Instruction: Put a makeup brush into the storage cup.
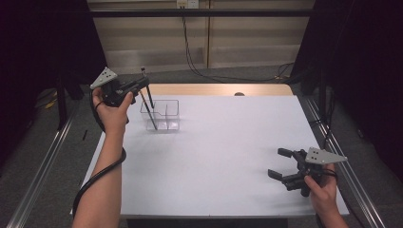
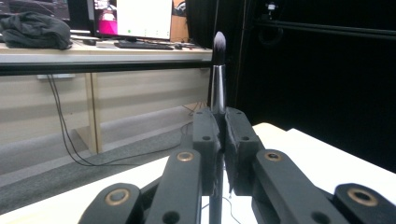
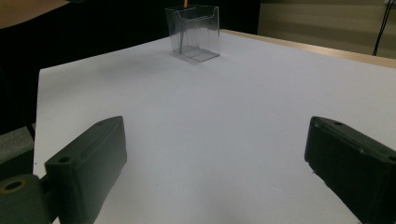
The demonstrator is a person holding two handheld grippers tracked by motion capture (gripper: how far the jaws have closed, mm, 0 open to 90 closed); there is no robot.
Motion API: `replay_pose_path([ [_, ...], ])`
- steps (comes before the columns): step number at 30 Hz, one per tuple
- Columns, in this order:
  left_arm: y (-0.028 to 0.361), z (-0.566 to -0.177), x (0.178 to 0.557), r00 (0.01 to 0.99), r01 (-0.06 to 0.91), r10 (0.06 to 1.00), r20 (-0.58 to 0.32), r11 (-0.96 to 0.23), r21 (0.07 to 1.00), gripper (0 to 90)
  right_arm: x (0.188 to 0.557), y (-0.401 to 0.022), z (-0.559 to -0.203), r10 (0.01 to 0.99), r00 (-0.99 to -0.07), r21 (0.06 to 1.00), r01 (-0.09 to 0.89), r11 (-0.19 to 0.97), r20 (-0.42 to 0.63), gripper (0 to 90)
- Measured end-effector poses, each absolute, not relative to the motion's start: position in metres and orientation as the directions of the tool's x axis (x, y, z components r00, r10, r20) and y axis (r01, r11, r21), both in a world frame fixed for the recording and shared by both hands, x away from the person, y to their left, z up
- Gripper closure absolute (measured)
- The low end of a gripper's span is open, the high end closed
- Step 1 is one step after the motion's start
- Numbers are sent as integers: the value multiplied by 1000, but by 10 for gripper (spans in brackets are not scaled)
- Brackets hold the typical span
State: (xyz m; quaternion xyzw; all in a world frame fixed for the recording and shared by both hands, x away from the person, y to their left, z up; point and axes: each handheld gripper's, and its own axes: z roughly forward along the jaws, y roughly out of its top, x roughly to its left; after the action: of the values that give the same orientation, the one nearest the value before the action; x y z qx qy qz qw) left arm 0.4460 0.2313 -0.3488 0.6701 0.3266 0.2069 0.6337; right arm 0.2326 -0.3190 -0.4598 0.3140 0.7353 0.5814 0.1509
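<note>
- Brush held in left gripper, jaws clamped on the handle; in the left gripper view the bristle tip points up, past the jaws.
- Second thin dark stick leans in the clear organizer; can't tell if it's another brush.
- Organizer sits far-left on the white tabletop, split into compartments; which compartment the stick sits in is not clear.
- Held brush hangs above the organizer's left part, lower end near or just inside the rim; touching the bottom or not, can't tell.
- Right gripper rests near the tabletop's right-near corner, jaws wide apart, nothing between them; well apart from the organizer.
- Step in hand, as a judgement: putting the brush into the organizer, bristles up, handle end down.
- Progress: looks like mid-insertion, brush not yet let go.
- Next move calls for: lowering the handle end straight into a compartment, keeping it off the divider and the other stick, then parting the jaws only once the brush is supported by the wall.
- Risk: the light organizer could tip or slide if the brush pushes sideways on the wall; right gripper is too far off to steady it.
</note>
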Motion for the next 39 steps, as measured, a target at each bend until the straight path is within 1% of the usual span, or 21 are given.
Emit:
replay_pose_path([
  [12,233,-354,448,680,165,725,-111,-4,986,841,233,-318,-460,634,-760,950,285,130,141,58],
  [26,235,-368,449,631,159,771,-84,-23,987,840,234,-318,-460,630,-764,950,280,135,136,59],
  [39,236,-378,447,626,164,775,-89,-20,986,840,235,-317,-459,626,-768,950,280,136,136,61],
])
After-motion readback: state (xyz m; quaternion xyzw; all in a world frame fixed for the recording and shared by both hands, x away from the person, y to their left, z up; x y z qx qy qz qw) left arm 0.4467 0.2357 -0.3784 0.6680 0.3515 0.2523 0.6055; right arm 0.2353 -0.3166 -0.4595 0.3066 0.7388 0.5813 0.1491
